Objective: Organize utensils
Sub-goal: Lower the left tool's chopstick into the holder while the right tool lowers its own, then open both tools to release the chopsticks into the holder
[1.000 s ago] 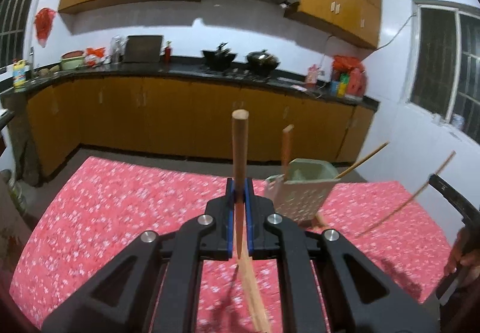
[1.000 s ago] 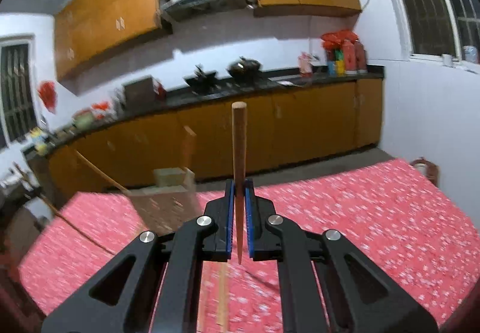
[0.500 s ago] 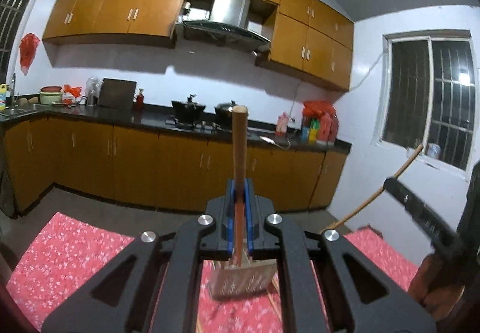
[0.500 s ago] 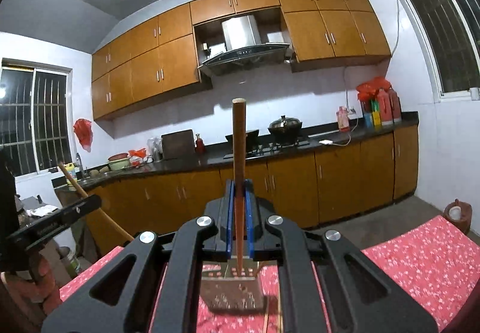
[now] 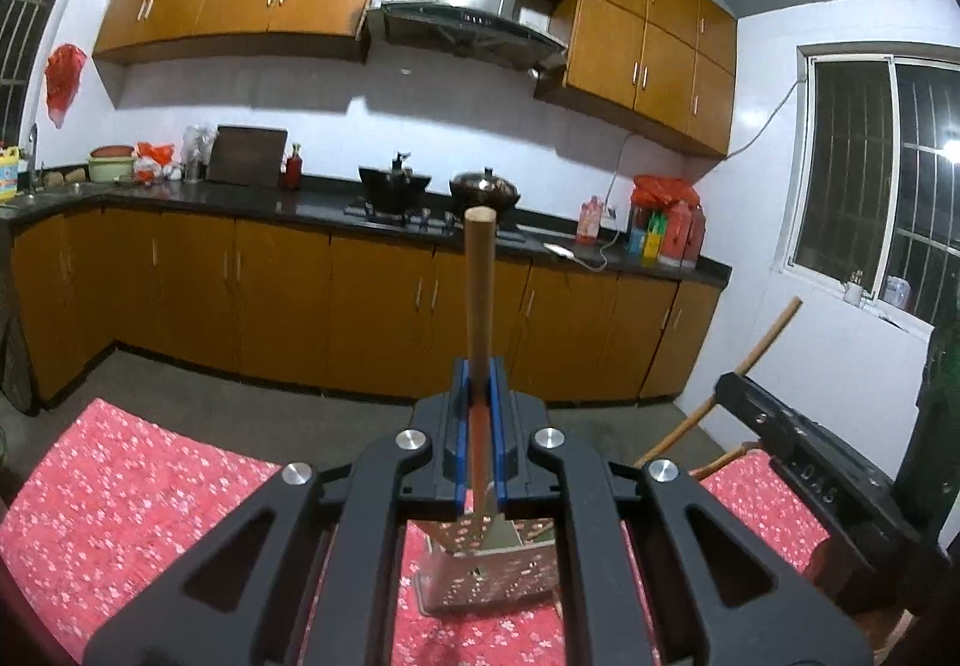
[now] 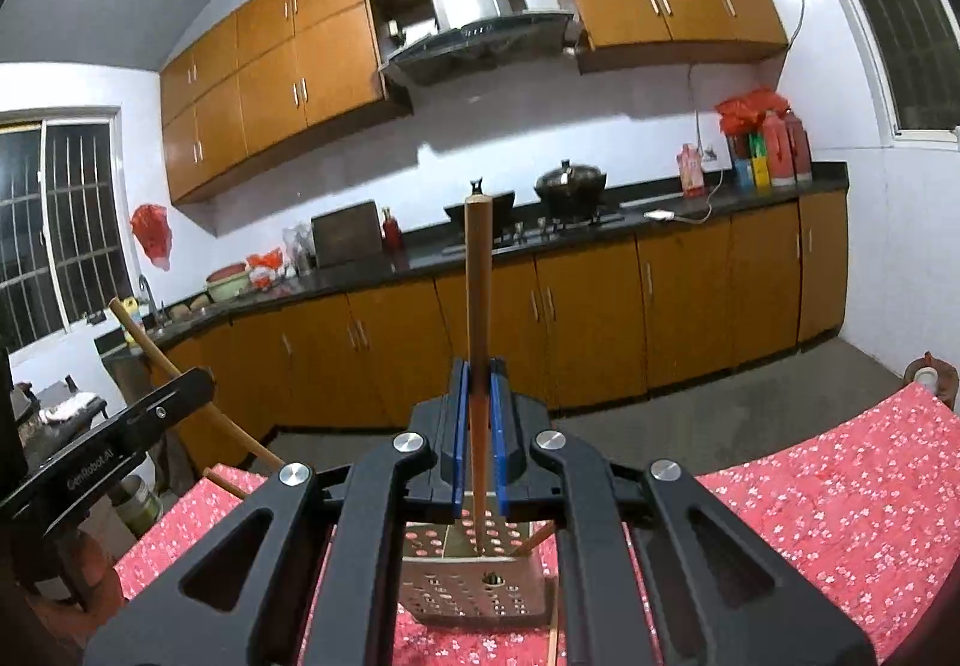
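My left gripper point(image 5: 479, 390) is shut on a wooden-handled utensil point(image 5: 480, 288) held upright; its metal end reaches down toward the perforated utensil holder point(image 5: 489, 576) on the red cloth. My right gripper point(image 6: 479, 390) is shut on another wooden-handled utensil point(image 6: 478, 282), also upright, its lower end inside the same holder point(image 6: 474, 588). The right gripper point(image 5: 804, 462) with its wooden handle shows at the right of the left wrist view. The left gripper point(image 6: 114, 450) shows at the left of the right wrist view.
A table with a red floral cloth point(image 5: 132, 492) carries the holder; the cloth also shows in the right wrist view point(image 6: 840, 492). Chopsticks point(image 6: 555, 630) lie beside the holder. Kitchen counter and wooden cabinets point(image 5: 300, 294) stand beyond the table.
Both grippers have tilted up and closed in over the holder, which went from ahead to right beneath the fingers. Both utensils stay gripped and now stand with their lower ends at the holder.
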A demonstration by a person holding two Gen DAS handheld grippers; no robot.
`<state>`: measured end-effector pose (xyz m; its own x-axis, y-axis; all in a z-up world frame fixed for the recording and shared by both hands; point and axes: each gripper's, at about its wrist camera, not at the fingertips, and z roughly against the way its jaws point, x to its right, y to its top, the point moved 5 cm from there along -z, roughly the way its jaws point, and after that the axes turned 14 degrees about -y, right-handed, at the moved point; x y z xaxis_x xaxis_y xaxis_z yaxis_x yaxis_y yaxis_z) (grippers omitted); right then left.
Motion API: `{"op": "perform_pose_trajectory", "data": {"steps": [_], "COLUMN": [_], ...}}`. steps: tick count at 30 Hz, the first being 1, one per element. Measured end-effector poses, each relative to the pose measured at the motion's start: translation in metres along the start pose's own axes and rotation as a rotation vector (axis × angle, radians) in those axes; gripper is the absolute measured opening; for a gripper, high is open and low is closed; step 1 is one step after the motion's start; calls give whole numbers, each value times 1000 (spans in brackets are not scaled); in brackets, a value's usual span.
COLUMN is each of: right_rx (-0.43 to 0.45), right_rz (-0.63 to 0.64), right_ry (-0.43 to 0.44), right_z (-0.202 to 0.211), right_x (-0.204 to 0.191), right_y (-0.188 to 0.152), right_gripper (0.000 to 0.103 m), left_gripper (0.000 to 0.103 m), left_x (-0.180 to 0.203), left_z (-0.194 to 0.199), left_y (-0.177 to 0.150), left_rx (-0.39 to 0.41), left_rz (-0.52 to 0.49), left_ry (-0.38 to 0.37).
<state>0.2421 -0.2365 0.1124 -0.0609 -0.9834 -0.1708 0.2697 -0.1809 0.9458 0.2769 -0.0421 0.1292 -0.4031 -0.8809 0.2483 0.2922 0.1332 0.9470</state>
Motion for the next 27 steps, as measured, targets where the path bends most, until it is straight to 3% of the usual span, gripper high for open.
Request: {"op": "perform_pose_trajectory", "data": {"steps": [7, 9, 11, 21, 24, 27], "right_rx": [-82, -67, -44, 4, -33, -137], "right_rz": [7, 17, 15, 9, 30, 65], "right_ry": [29, 21, 15, -35, -91, -154], "right_z": [-7, -1, 7, 50, 55, 45], "right_x": [-1, 0, 1, 27, 45, 65], "right_y": [-14, -12, -9, 2, -14, -49], "right_gripper": [9, 17, 36, 37, 37, 37], "left_gripper": [10, 13, 14, 18, 20, 21], "left_x": [-4, -4, -4, -8, -17, -32], "left_z": [-9, -6, -2, 46, 68, 81], "left_y": [-12, -11, -10, -5, -18, -45], "left_rx": [-47, -41, -34, 5, -11, -62], "left_rz": [8, 8, 8, 25, 33, 41], "left_ry": [-21, -20, -19, -7, 14, 57]}}
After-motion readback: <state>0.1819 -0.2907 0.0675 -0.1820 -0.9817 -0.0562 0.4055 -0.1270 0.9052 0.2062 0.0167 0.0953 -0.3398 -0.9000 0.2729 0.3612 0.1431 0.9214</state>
